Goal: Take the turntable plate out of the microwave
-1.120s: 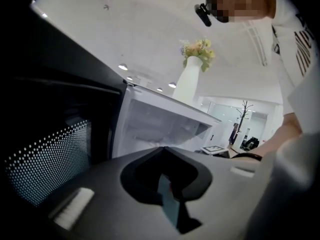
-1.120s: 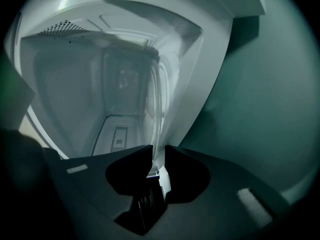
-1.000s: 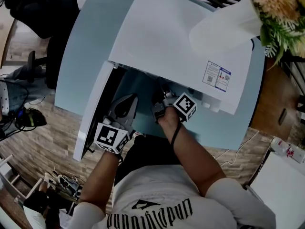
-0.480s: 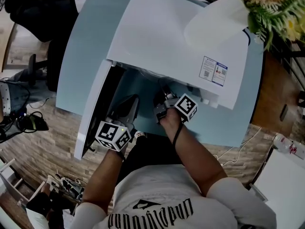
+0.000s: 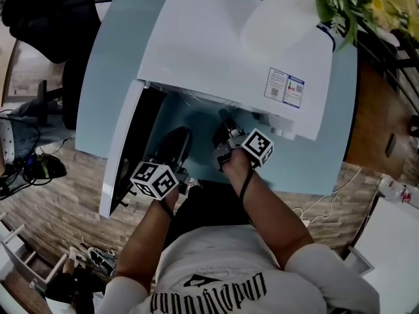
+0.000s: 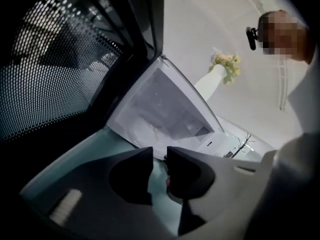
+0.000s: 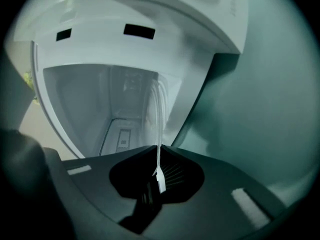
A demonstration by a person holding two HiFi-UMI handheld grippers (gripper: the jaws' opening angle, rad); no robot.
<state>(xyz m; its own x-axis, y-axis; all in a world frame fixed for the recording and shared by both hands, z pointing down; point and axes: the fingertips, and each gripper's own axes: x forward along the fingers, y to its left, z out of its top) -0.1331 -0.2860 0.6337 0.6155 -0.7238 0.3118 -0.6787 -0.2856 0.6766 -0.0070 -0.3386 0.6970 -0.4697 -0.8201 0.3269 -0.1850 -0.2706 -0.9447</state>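
Head view, with the 2 gripper views. The white microwave (image 5: 222, 51) stands on a pale blue table (image 5: 108, 70). Its door (image 5: 121, 152) is swung out to the left, so the front of the cavity (image 7: 100, 109) is open toward the person. The right gripper (image 5: 224, 118) reaches level into that opening. In the right gripper view its 2 jaws have just been closing and now clamp at their tips (image 7: 156, 147) on the near rim of the turntable plate (image 7: 159, 116). The plate is a thin sheet of clear glass seen edge-on, running from the jaws back into the cavity; how much of it remains inside cannot be told. The left gripper (image 5: 181, 136) sits just beside the inner face of the door, apart from the right gripper. In the left gripper view its jaws (image 6: 160, 154) have just been opening and show a narrow gap with nothing between them. The perforated door screen (image 6: 50, 59) fills that view's left, and the cavity frame edge runs diagonally ahead. Bare table (image 7: 265, 109) lies to the right of the microwave front, and a strip of bare table lies between the door and the person. A white vase of flowers (image 5: 288, 15) stands on the microwave's top near its right rear.
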